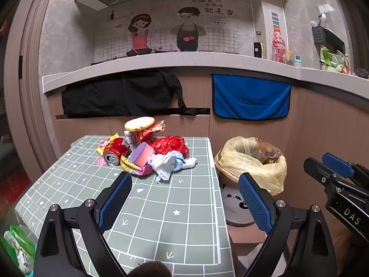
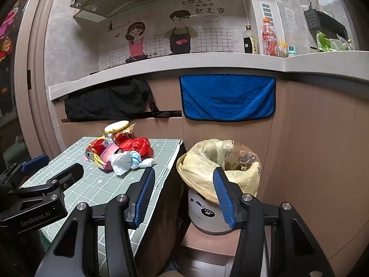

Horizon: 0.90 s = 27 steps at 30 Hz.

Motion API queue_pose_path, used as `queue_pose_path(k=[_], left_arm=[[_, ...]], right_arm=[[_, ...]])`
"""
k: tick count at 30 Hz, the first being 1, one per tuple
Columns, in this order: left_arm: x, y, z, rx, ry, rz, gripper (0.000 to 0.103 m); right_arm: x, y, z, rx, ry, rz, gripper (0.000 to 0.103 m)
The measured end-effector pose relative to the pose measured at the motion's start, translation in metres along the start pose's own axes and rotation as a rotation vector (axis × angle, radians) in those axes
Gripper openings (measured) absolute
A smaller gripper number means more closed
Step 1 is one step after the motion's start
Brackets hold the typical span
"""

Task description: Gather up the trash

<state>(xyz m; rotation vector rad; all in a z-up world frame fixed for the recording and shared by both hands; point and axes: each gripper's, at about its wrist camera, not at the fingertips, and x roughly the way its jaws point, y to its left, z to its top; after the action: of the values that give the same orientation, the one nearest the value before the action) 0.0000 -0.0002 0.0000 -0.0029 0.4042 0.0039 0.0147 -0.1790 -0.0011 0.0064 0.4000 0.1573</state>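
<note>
1. Trash sits heaped at the far end of our small table (image 1: 161, 207), which is covered in a green grid-patterned cloth.
2. We make out in the heap a crushed red drink can (image 1: 114, 153) lying on its side, a purple-and-pink sponge block (image 1: 142, 155), a crumpled red plastic bag (image 1: 171, 145), white crumpled tissue (image 1: 169, 164), and a red cup with a cream lid (image 1: 139, 124) at the back.
3. Just right of the table stands our trash bin (image 2: 207, 214), panda-printed and lined with a yellowish bag (image 2: 200, 168) that already holds some brown scraps.
4. Our left gripper (image 1: 185, 198) hangs above the near part of the table, jaws spread wide with nothing between them, well short of the heap.
5. Our right gripper (image 2: 183, 194) hovers before the bin, jaws parted and empty.
6. Behind, a blue towel (image 1: 250, 97) and a black bag (image 1: 120, 97) hang beneath the counter.
</note>
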Motion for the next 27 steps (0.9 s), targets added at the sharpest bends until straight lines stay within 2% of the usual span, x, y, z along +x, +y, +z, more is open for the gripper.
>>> queue_pose_path(k=[27], left_arm=[[0.002,0.004,-0.003,-0.001,0.019,-0.006,0.093]], right_arm=[[0.001,-0.01,0.004,0.004,0.01,0.001,0.05]])
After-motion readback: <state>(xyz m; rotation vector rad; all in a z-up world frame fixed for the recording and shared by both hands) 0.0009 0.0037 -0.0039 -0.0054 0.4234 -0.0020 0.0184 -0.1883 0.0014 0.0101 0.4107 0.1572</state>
